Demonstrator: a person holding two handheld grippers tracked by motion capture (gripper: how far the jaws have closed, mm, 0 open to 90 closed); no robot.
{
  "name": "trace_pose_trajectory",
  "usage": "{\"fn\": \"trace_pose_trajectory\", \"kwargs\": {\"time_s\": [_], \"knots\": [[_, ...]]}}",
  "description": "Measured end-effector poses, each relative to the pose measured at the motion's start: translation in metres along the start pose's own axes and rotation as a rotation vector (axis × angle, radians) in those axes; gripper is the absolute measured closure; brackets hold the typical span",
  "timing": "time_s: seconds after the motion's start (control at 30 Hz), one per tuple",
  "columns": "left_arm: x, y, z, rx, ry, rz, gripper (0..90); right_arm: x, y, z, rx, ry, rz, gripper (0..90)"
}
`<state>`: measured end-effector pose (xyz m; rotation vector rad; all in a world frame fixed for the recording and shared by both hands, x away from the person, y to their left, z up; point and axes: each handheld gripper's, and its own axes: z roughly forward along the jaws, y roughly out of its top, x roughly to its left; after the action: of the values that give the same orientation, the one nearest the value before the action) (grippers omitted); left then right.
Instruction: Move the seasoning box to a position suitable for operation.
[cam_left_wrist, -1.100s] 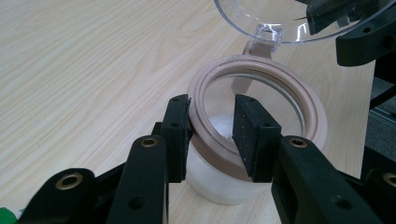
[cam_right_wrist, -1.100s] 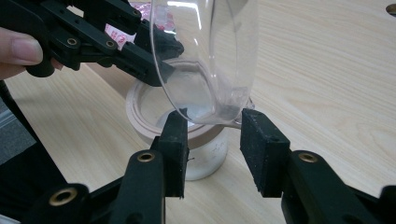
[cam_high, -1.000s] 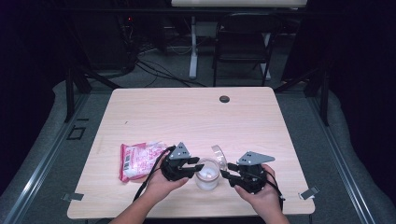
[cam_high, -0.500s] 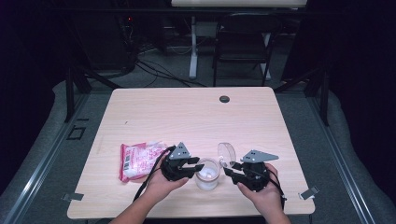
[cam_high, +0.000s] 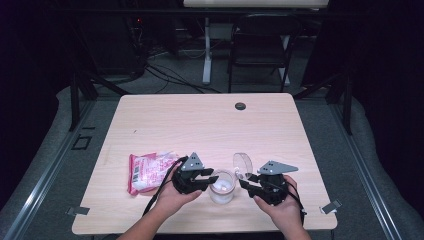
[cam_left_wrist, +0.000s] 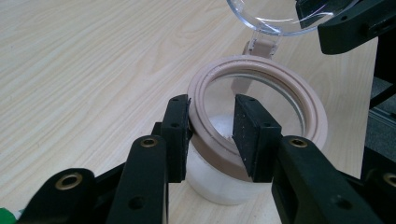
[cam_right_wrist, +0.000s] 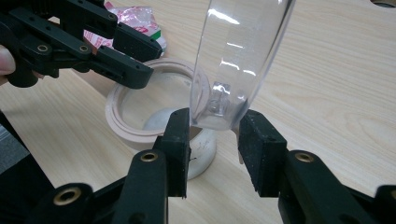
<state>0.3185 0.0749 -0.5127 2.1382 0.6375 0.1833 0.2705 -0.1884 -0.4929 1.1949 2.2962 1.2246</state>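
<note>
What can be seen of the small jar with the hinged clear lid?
The jar stands upright near the table's front edge, a squat see-through body with a tan ring rim and something white inside. Its clear round lid is swung open on a tan hinge. The left gripper has one finger outside the rim and one inside; the right gripper straddles the lid's edge.

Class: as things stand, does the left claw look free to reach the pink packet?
Probably not yet: the left claw grips the jar by its rim. The pink packet lies beside that hand, bare table between; only the grip hinders.
</note>
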Motion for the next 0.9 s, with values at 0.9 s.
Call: {"fn": "trace_pose_trajectory", "kwargs": {"time_s": [0.9], "knots": [[0.001,-0.008,-0.013,-0.038,0.014,-0.042,61.3,-0.008,0.004,0.010,-0.022,0.021,0.034,73.2]]}}
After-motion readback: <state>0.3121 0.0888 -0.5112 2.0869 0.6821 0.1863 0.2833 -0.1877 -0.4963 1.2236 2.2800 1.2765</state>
